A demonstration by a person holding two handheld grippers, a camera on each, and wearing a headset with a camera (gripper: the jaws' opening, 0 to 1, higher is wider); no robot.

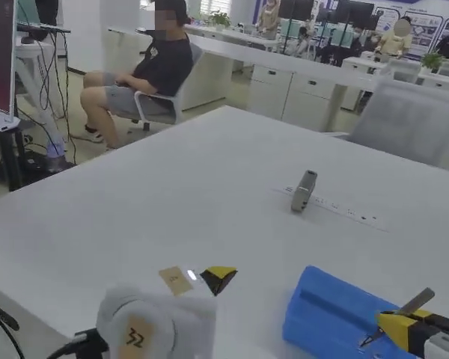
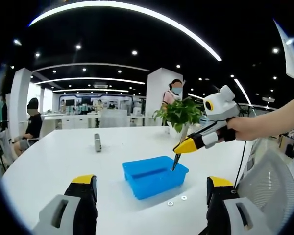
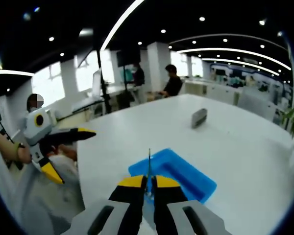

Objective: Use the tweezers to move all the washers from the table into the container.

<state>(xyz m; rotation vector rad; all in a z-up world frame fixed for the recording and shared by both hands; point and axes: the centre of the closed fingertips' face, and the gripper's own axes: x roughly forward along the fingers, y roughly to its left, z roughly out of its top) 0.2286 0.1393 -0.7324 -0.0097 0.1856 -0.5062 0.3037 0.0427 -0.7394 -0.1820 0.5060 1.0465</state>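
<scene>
The right gripper (image 3: 148, 188) is clamped on the tweezers (image 3: 149, 164), whose tips hang over the blue container (image 3: 186, 174) near the table's (image 1: 209, 187) front edge. Two washers (image 2: 170, 202) lie on the table just beside the container, on its side facing the left gripper (image 2: 151, 182), whose jaws stand wide apart.

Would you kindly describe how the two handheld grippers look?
Both the left gripper and right gripper have grey-white bodies and black jaws with yellow tips. A black cable trails from the right one; an orange chevron marks the left one's body.
</scene>
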